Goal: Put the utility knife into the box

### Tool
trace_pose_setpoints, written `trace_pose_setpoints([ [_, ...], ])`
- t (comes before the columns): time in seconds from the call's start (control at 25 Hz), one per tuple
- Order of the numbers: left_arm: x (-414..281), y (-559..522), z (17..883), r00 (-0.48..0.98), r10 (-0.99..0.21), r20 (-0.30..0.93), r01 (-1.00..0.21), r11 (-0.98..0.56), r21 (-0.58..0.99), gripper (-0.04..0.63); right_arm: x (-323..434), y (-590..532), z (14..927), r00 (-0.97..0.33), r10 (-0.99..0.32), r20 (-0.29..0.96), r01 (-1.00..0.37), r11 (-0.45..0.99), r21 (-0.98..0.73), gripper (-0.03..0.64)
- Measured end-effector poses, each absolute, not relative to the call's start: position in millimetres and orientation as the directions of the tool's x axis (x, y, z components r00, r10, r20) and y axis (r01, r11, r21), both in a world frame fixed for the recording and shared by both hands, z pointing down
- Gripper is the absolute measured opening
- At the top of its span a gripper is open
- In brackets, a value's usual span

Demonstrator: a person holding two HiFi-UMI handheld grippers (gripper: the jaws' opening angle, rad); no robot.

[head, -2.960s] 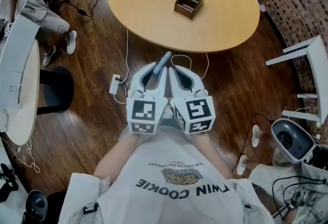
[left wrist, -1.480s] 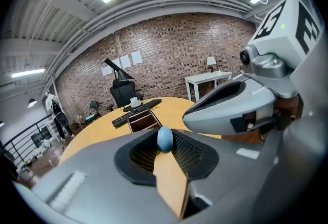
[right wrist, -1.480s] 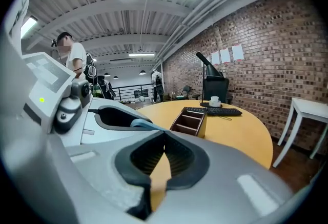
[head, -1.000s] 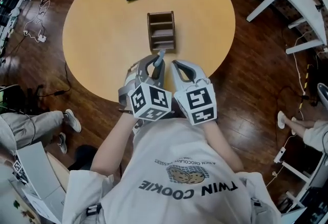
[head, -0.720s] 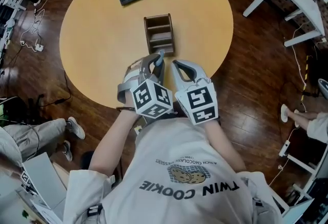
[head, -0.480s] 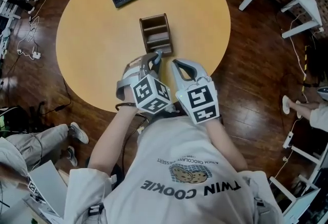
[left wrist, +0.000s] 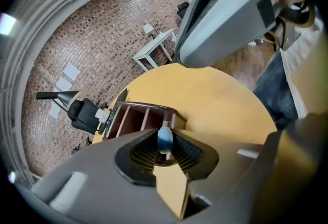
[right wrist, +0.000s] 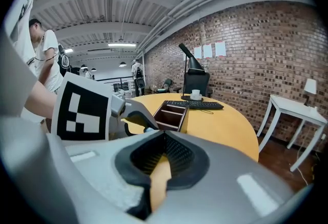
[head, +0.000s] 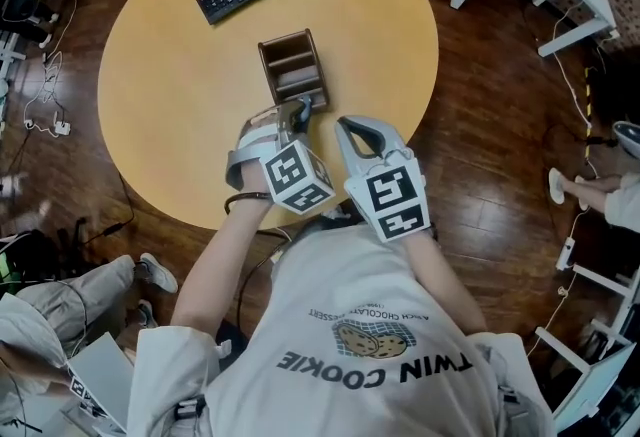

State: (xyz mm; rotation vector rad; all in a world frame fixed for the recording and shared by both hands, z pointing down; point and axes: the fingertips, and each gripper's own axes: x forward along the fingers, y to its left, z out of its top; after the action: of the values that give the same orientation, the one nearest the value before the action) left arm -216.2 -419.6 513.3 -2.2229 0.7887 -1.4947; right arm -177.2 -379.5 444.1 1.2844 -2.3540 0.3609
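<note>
Carrying the knife to the box — the drop is not yet made.
On the round table, the box stands near the edge closest to me. My left gripper tilts down just short of its near end, clamped on the utility knife. My right gripper hangs beside it, jaws together on nothing. Next, I judge — bring the knife over a compartment, lower it, then let go.

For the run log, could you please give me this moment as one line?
left gripper: shut on knife | right gripper: shut, empty | knife: at box near end, not in | box: on table
</note>
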Motion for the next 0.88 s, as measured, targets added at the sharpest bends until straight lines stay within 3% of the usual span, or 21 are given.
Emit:
trace_pose_setpoints([
  [0.44, -213, -431, 538, 0.247, -0.610, 0.753, -0.143, -0.791, -0.594, 0.077, -174, -385, 449, -0.462, -0.732, 0.500, -0.850, 0.526, -0.016, 0.002],
  [0.88, -210, -430, 540, 0.248, -0.622, 0.743, -0.154, -0.782, -0.604, 0.101, -173, -383, 447, -0.479, -0.721, 0.501, -0.840, 0.543, -0.021, 0.002],
])
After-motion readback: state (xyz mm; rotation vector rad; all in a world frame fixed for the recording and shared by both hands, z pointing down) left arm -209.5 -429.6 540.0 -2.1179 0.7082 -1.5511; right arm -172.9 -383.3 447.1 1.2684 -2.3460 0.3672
